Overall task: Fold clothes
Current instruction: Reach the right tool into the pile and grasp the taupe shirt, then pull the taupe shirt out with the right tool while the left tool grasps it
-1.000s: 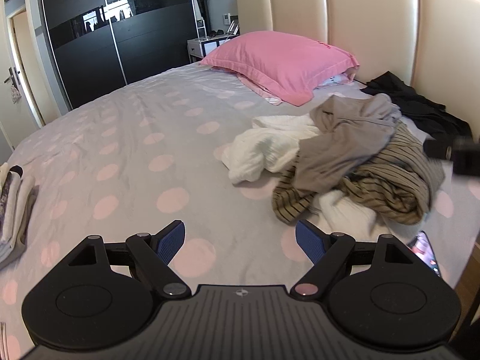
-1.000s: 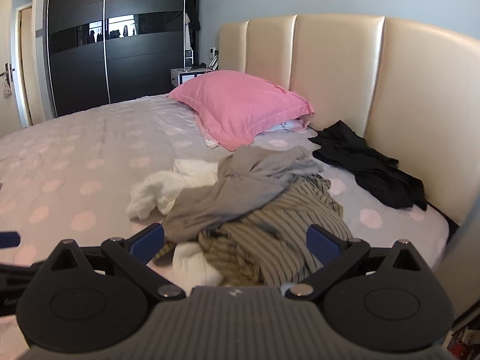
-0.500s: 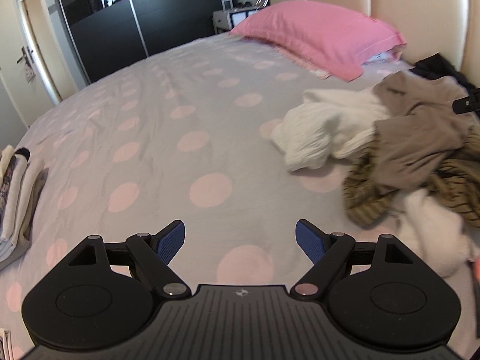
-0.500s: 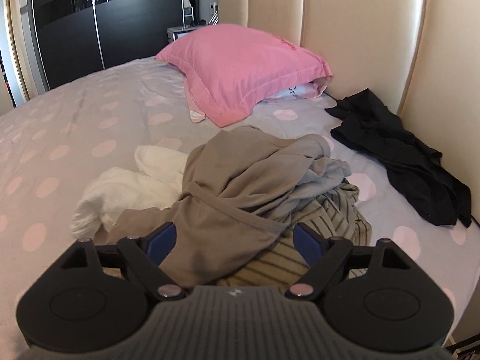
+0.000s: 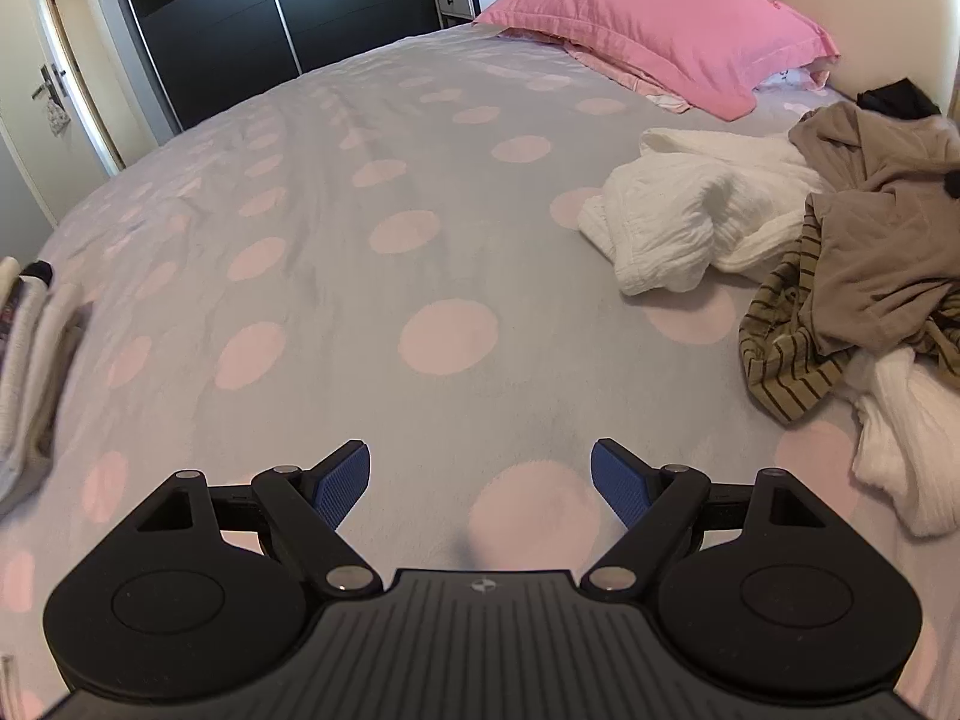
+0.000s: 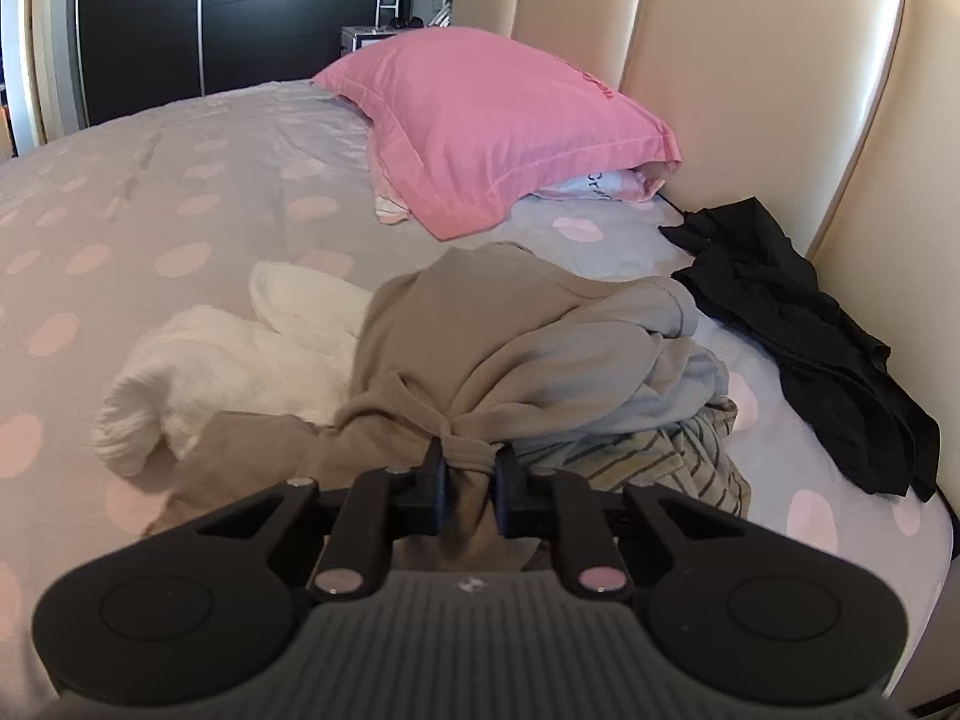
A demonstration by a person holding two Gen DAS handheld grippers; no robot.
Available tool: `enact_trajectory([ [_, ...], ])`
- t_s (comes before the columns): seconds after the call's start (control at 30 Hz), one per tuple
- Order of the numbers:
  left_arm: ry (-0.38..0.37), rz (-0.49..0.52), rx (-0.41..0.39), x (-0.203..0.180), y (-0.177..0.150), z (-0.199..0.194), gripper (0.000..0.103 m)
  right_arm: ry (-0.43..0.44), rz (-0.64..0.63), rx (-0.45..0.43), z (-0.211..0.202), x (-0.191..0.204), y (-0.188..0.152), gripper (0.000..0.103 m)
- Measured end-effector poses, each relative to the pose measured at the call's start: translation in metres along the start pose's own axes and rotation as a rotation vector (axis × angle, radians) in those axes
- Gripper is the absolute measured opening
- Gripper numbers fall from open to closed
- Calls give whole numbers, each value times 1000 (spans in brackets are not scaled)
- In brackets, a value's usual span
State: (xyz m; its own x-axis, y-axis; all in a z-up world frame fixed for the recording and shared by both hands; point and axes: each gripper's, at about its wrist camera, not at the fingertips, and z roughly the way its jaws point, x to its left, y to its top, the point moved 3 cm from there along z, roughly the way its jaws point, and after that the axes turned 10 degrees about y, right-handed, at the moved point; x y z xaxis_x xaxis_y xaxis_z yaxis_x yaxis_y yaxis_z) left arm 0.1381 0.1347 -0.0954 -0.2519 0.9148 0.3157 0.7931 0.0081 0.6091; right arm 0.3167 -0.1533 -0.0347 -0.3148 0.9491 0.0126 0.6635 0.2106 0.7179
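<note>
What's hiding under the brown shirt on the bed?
Under the brown shirt peek a striped top, a light blue garment and a white one. Anything deeper in the pile is covered.

A: What carries everything?
B: A bed (image 5: 360, 228), grey sheet with pink dots; folded stack (image 5: 24, 360) far left of the left gripper (image 5: 480, 483).
A: Ahead of it?
B: Pink pillow (image 6: 498, 120); white garment (image 5: 678, 222) ahead-right; black garment (image 6: 798, 336) by the headboard.
</note>
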Motion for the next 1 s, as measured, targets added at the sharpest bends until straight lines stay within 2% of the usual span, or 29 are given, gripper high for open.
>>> enact_trajectory([
  [0.2, 11, -15, -21, 26, -12, -34, 81, 128, -55, -2, -55, 55, -11, 13],
  [0.33, 39, -14, -43, 51, -26, -63, 81, 296, -115, 2, -102, 115, -29, 13],
  [0.47, 69, -23, -49, 83, -43, -91, 81, 477, -167, 41, -146, 187, -66, 12],
  [0.6, 106, -29, -53, 116, -63, -116, 81, 662, -154, 120, -179, 252, -116, 12],
  [0.67, 128, -30, -47, 132, -76, -125, 81, 725, -155, 157, -189, 279, -141, 12],
  [0.83, 124, -38, -15, 154, -112, -134, 81, 749, -168, 192, -191, 315, -190, 13],
  [0.93, 95, -62, 8, 159, -136, -133, 81, 710, -194, 211, -183, 318, -205, 15],
  [1.0, 62, -67, 32, 156, -151, -128, 81, 686, -201, 236, -177, 315, -213, 26],
])
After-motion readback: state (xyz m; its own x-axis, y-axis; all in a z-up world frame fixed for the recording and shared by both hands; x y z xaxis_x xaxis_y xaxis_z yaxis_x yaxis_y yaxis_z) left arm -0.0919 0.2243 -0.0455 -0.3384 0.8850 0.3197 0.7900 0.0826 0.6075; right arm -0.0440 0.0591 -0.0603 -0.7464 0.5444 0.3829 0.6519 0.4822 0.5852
